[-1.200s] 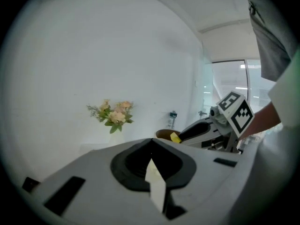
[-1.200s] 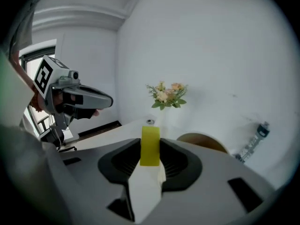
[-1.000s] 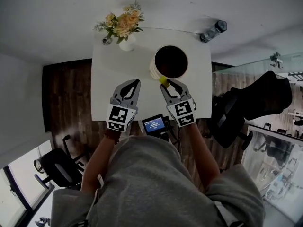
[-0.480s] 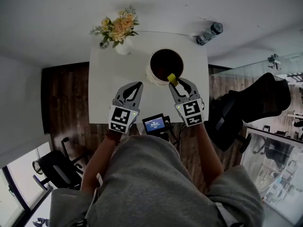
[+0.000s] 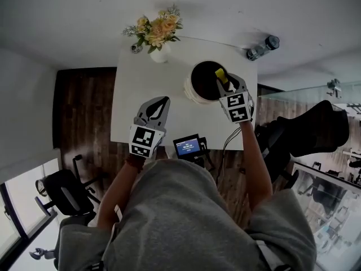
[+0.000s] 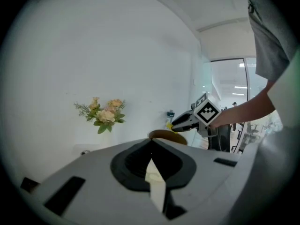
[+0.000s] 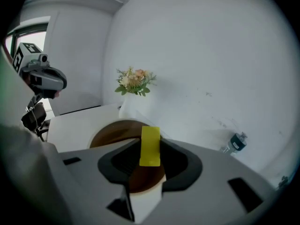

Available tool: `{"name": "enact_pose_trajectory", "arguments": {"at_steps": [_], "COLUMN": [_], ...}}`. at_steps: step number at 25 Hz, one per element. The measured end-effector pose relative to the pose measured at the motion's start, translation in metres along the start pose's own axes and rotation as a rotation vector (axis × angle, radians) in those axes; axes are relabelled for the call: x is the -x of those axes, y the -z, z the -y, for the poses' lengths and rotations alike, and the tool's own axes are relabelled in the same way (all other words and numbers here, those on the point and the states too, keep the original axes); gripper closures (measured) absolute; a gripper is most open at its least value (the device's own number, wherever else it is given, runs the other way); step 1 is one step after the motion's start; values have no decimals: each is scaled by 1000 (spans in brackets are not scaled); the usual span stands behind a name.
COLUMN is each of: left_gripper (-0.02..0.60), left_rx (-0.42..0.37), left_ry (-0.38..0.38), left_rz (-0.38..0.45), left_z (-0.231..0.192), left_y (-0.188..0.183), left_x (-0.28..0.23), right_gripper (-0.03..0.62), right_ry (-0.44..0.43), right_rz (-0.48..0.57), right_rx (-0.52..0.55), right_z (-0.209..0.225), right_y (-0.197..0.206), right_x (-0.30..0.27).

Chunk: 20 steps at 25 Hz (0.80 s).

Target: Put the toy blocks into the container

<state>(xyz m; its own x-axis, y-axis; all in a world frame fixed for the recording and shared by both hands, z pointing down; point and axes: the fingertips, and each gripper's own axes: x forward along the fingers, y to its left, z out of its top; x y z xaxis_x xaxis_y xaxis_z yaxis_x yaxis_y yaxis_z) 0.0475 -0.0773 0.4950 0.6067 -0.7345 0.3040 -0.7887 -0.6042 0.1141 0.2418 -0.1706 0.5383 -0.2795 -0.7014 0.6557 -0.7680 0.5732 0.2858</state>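
Inside the white round container [image 5: 189, 92] nothing is discernible. A flat yellow block [image 7: 150, 146] is clamped by the right gripper [image 5: 224, 84]; the left gripper [image 6: 151, 144] is closed, empty.

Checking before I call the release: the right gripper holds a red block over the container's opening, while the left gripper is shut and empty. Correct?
One thing is wrong: the block is yellow, not red, as the right gripper view shows. The right gripper holds the yellow block over the opening of the container, while the left gripper is shut and empty.
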Motion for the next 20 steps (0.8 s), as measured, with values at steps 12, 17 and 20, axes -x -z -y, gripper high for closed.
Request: {"name": "enact_pose_trajectory", "arguments": {"at_steps": [12, 17, 20], "left_gripper": [575, 575, 575], "left_rx": [7, -23, -46], "left_ry": [-27, -28, -32], "left_rz": [-8, 52, 115], "left_z": [-9, -13, -14], "left_y": [3, -24, -52], "left_x": [4, -2, -6], "right_gripper": [428, 483, 502], "right_ry": [-27, -49, -23], "right_rz": [79, 405, 550], "right_rx": [-31, -88, -32], "right_z": [-9, -10, -17], "right_y": [-14, -86, -120], "right_x": [9, 71, 108]}}
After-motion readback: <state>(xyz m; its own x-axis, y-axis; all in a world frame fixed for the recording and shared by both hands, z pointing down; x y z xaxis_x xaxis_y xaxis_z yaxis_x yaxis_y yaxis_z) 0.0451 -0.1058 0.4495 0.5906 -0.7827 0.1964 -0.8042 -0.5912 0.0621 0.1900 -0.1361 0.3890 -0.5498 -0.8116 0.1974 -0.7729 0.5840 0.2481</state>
